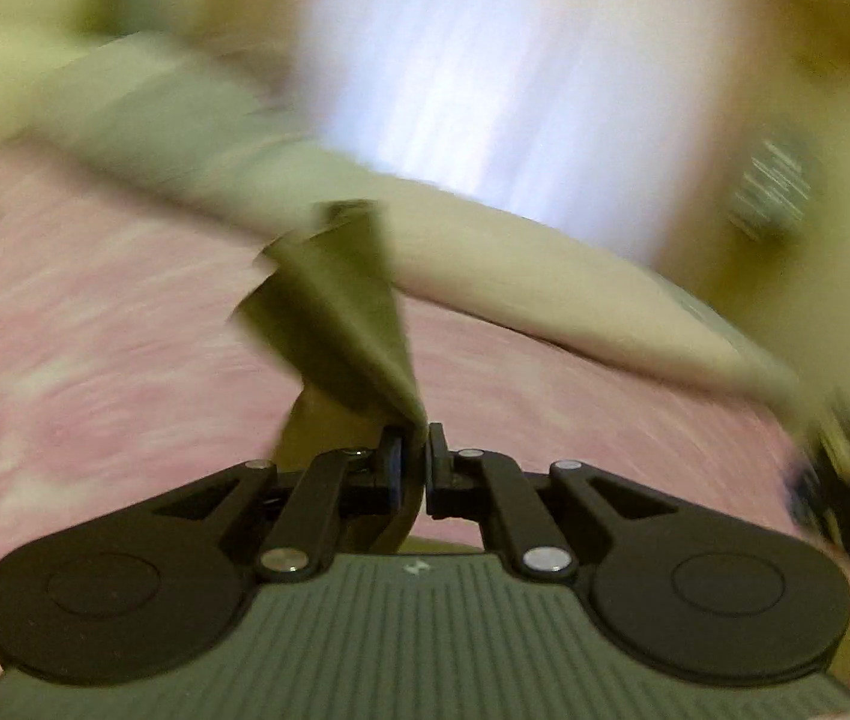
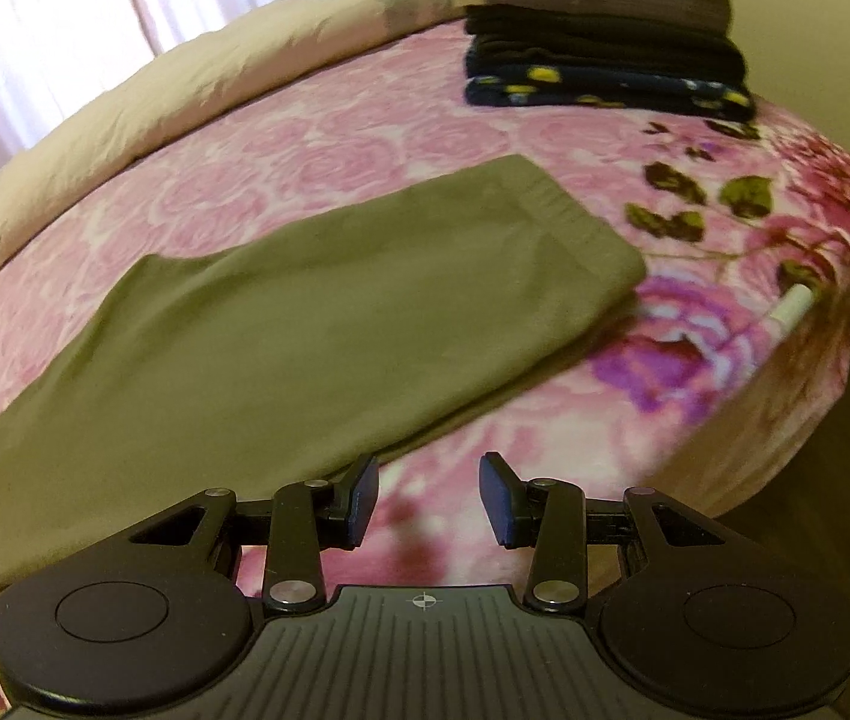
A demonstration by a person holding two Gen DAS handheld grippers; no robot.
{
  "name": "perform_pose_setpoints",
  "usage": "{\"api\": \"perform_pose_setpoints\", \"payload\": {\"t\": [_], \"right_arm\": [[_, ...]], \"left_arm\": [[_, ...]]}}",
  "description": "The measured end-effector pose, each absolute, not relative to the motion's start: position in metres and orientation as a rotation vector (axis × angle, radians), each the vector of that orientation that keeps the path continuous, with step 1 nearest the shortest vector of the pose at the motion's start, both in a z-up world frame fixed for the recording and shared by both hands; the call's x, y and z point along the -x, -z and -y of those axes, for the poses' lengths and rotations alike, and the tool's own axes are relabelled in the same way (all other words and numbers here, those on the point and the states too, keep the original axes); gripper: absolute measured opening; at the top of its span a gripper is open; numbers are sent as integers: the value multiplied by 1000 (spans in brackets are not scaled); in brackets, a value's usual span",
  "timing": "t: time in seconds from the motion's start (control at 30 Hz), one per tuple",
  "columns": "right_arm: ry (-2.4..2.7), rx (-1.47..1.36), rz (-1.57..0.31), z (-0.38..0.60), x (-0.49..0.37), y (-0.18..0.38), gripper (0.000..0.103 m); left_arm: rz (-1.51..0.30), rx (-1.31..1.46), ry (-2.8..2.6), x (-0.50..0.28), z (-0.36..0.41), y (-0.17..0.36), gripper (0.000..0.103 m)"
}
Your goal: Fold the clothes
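Note:
An olive-green garment lies spread flat on the pink floral bedspread, its hemmed end toward the right. My right gripper is open and empty, just off the garment's near edge. In the left wrist view, which is blurred by motion, my left gripper is shut on a corner of the olive-green garment and holds it lifted above the bedspread.
A stack of folded clothes stands at the far right of the bed. A cream duvet is rolled along the far side, also in the left view. A white curtain hangs behind. The bed edge drops off at right.

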State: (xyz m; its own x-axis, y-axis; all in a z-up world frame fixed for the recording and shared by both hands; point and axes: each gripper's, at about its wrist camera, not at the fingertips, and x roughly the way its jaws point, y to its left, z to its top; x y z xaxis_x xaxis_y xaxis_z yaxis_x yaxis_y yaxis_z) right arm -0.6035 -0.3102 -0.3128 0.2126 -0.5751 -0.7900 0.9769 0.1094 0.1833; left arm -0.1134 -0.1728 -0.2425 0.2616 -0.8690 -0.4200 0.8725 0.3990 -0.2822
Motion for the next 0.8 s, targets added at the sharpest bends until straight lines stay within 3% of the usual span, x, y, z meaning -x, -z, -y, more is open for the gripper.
{"api": "perform_pose_setpoints", "payload": {"t": [0.13,0.27,0.37,0.6,0.8], "right_arm": [[1258,-822,-577,311,614,309,41],[1243,-867,-500,312,621,304,41],[1176,-948,-378,314,624,299,41],[787,-1258,-119,318,584,325,41],[691,-1360,-170,322,524,351,41]], "left_arm": [[-550,-285,1441,216,219,281,14],[-592,-591,1465,274,241,341,17],[-486,-637,1495,284,229,336,24],[-644,-442,1492,228,193,308,26],[-737,-292,1402,174,167,291,26]]}}
